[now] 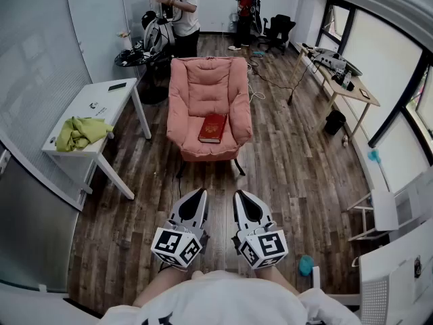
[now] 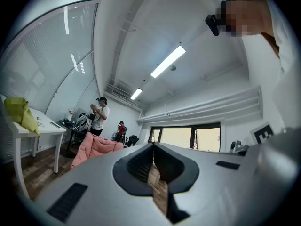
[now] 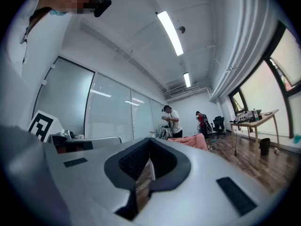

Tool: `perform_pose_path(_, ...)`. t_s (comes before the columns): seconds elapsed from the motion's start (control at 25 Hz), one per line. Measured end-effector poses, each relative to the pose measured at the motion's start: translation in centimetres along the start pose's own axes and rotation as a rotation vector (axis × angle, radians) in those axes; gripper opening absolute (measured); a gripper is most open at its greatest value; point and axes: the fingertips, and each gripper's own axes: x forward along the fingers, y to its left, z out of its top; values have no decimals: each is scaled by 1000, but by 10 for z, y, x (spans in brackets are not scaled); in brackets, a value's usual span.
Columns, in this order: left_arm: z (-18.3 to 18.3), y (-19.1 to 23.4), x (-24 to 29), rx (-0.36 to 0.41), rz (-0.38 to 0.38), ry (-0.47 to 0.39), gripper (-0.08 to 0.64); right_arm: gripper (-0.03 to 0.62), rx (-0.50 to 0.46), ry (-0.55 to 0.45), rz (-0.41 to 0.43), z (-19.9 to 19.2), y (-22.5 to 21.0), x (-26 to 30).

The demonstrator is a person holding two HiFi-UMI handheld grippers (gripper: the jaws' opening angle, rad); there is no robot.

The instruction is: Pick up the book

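I hold both tools low in front of me, well short of the target. The left tool and the right tool each have their jaws pressed together with nothing between them; only floorboards show through the slit. The red book lies flat on the seat of the pink armchair, towards its front edge and well apart from either tool.

I judge the step in hand to be the approach. To do it well I should walk up to the armchair's front and spread one tool's jaws before reaching the cover. Then I should come in low at the book's near edge, because the soft cushion will probably give under pressure.

Nothing stands on the floor between me and the armchair. A white table carrying a green cloth stands to the left. A cable trails to the right of the armchair, and two people stand beyond it.
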Motion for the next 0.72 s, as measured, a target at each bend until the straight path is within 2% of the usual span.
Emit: perform_pose_path(0.72, 3, 21, -16, -7, -10, 7, 3, 26, 10, -27, -8, -5, 24, 8)
